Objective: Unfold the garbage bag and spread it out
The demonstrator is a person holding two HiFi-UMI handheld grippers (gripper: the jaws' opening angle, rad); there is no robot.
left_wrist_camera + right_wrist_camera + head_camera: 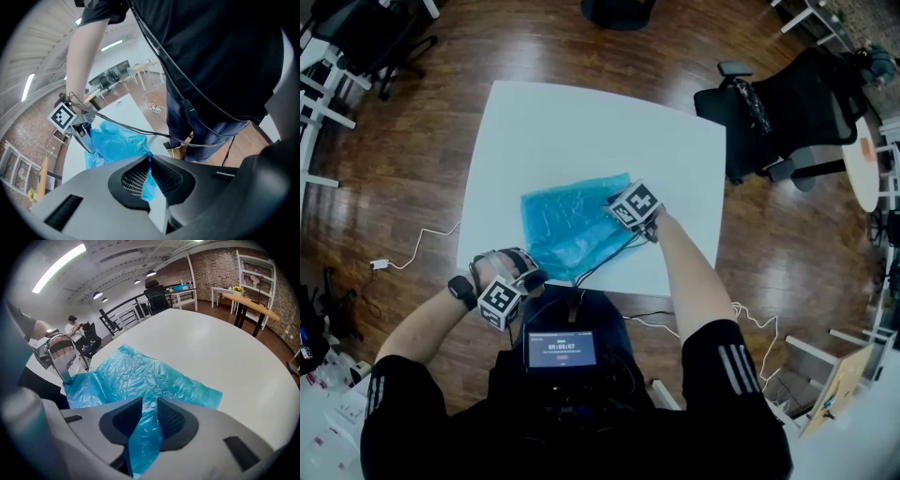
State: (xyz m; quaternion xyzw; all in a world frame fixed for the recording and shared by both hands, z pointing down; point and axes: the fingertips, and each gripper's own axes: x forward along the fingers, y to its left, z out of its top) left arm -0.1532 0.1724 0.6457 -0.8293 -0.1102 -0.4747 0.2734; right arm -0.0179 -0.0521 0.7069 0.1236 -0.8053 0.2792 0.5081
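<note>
A blue plastic garbage bag (pixel 572 225) lies partly spread and crinkled on the white table (pixel 581 122). My left gripper (pixel 534 278) is at the table's near edge, shut on the bag's near corner. In the left gripper view the thin blue film (pixel 117 143) runs pinched between the closed jaws of that gripper (pixel 149 161). My right gripper (pixel 616 206) sits low over the bag's right side. In the right gripper view a fold of the bag (pixel 150 376) rises between the jaws of that gripper (pixel 149 411), which stand apart with a visible gap.
Black cables (pixel 605 258) hang from the right gripper across the bag's near edge. A black office chair (pixel 787 112) stands to the right of the table. A white cable (pixel 422 246) trails on the wooden floor at left. Bare tabletop lies beyond the bag.
</note>
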